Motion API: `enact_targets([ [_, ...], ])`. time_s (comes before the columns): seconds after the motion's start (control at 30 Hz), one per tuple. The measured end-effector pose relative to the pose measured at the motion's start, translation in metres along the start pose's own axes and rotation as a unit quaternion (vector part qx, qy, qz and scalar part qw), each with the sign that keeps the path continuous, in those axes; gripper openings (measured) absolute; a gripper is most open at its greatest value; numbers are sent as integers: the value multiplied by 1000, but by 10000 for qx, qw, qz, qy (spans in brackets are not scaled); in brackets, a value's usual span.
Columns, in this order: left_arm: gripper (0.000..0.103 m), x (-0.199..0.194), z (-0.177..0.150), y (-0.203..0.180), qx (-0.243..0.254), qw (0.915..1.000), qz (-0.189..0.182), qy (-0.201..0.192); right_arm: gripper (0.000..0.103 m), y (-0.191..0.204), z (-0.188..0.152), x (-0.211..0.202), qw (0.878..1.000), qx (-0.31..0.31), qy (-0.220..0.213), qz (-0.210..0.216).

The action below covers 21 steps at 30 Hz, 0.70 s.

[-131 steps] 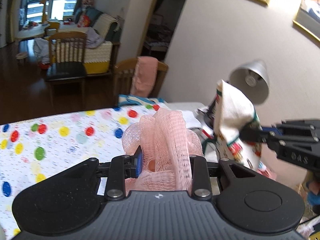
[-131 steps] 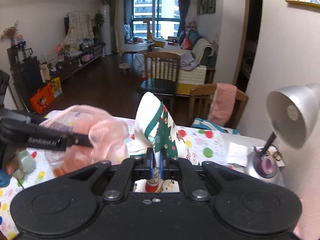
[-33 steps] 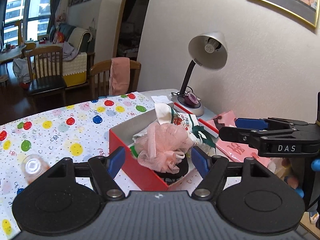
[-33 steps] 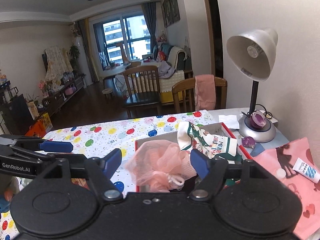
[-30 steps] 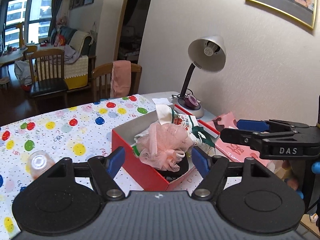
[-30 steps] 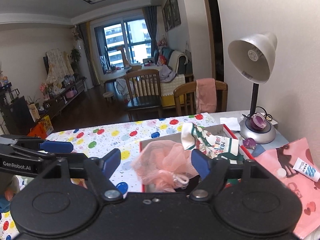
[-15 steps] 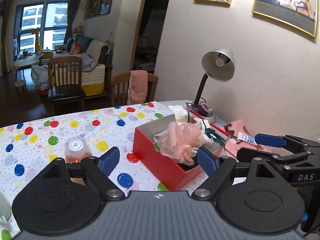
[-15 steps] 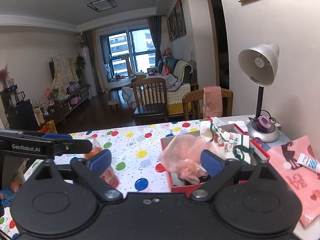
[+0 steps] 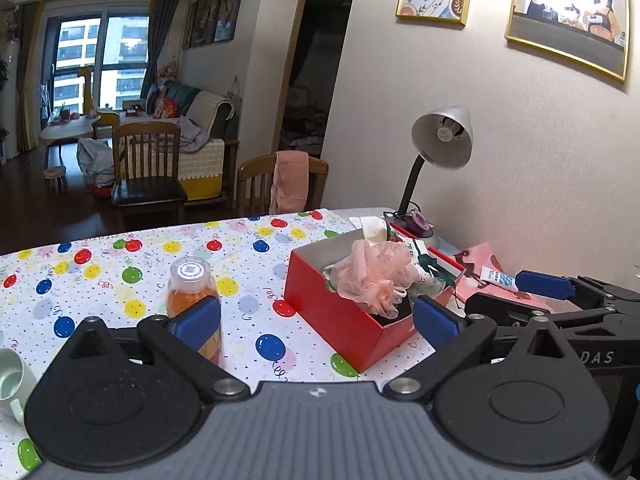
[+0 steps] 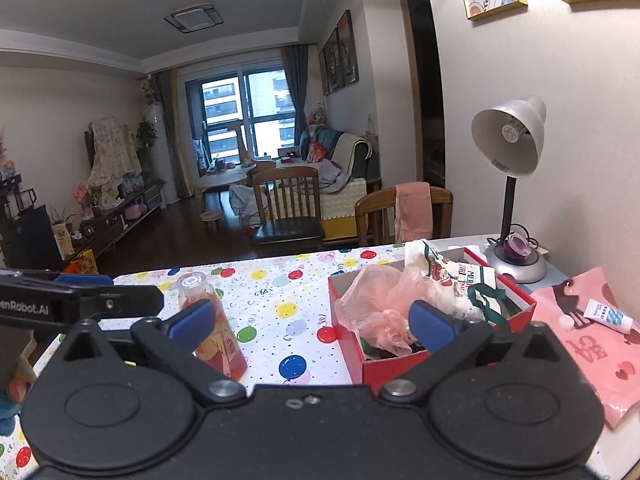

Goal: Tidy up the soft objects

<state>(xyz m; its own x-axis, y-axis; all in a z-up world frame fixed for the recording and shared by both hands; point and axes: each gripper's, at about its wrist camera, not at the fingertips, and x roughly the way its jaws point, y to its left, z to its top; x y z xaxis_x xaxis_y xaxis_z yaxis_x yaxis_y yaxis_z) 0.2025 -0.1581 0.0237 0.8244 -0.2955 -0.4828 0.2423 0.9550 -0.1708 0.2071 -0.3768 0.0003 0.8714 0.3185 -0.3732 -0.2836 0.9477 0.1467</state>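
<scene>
Two opening tools (image 9: 316,322) (image 10: 310,322) short of pouf (image 9: 374,276)

My worktop (image 9: 248,280) wears a balloon-print cloth. On it stand a red box (image 9: 340,312) near the wall edge, an orange bottle (image 9: 192,292) mid-worktop, a pale cup (image 9: 10,380) at my near edge, a lamp (image 10: 516,264) and a pink bag (image 10: 592,340) in the far wall corner.

Wooden chairs (image 9: 146,168), dark floor, large window (image 10: 248,120)

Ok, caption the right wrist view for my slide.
Pink mesh pouf and printed cloth in the red box, table.
</scene>
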Motion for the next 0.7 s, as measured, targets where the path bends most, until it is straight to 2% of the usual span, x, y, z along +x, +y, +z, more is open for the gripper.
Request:
enact_targets([
  [0.7,103,-24,-7,10,29,9997,151,-185,103,24,-1,-10,9999,-35,-138,-11],
])
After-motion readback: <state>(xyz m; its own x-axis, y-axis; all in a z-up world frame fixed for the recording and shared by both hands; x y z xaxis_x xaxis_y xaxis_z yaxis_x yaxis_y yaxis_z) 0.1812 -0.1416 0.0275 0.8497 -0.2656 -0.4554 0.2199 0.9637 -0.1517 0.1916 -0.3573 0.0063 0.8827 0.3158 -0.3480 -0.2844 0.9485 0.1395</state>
